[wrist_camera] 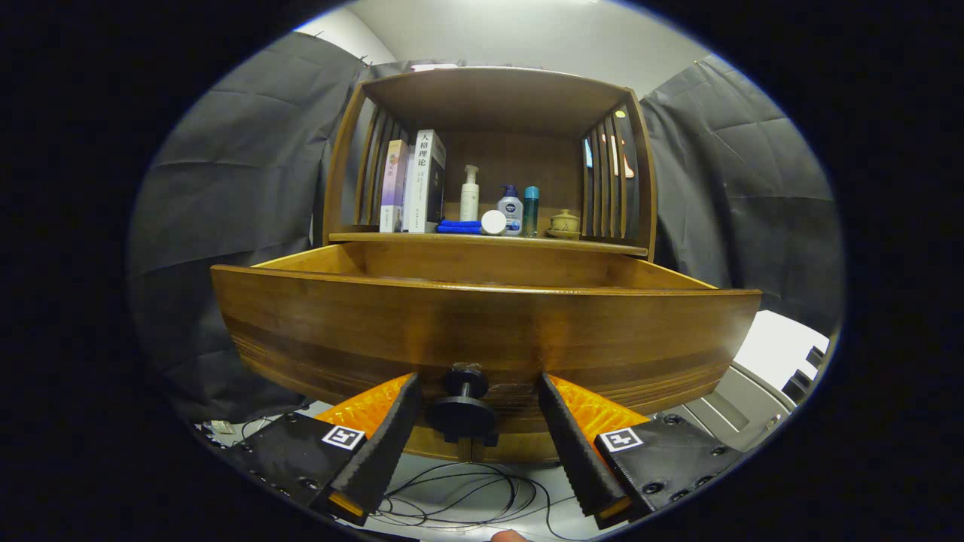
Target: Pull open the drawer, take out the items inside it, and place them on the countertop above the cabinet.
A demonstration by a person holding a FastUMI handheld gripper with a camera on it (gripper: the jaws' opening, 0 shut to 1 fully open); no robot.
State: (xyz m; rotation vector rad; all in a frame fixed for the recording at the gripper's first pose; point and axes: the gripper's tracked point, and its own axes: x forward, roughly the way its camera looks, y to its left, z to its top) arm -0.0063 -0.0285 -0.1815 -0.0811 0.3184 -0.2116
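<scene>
drawer pulled out below the surface | hand-held gripper spread open, fingers either side of knob, untouched | judged rigid, heavy; best held by knob | contents hidden

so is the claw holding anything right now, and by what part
Nothing is held. The claw is open, its fingers either side of the drawer's black knob with gaps, not pressing on it.

Drawer showing banded brown wood grain, knob black; gripper fingers showing black ridged pads, orange backs; cloth blue.
</scene>
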